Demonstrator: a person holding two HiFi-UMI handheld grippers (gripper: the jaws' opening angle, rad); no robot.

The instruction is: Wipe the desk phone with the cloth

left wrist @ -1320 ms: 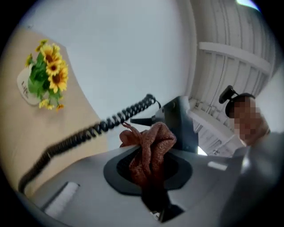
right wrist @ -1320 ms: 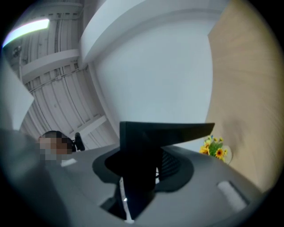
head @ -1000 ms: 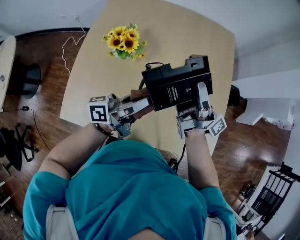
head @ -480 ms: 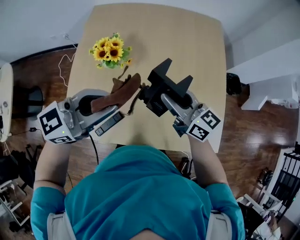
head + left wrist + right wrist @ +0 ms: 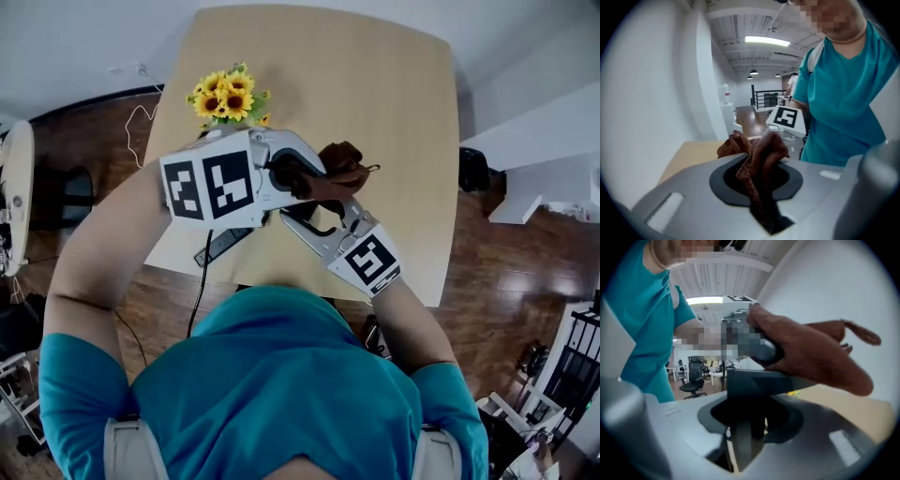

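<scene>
Head view, straight down onto a pale wooden table (image 5: 375, 103) on a dark plank floor (image 5: 506, 281), white wall along the far side. Near the table's far left corner, a bunch of sunflowers (image 5: 228, 97); on the floor just left of it, a looping white cable (image 5: 141, 89). Over the near half of the tabletop, left gripper (image 5: 305, 176) clamped on the brown cloth (image 5: 345, 167), right gripper (image 5: 305, 214) just beneath it. Left gripper view: jaws pressed together on a fold of the cloth, the rest bunched past the tips; beyond, the table's edge, a white wall at left, a ceiling strip light (image 5: 766, 41), a dark railing (image 5: 766, 98) over brown floor, and a teal shirt (image 5: 843, 93) close at right. Right gripper view: jaws closed on the edge of the desk phone (image 5: 759, 380), a dark flat slab held above the tabletop, cloth just over its upper edge; behind, office chairs (image 5: 693, 376) under a bright ceiling.
</scene>
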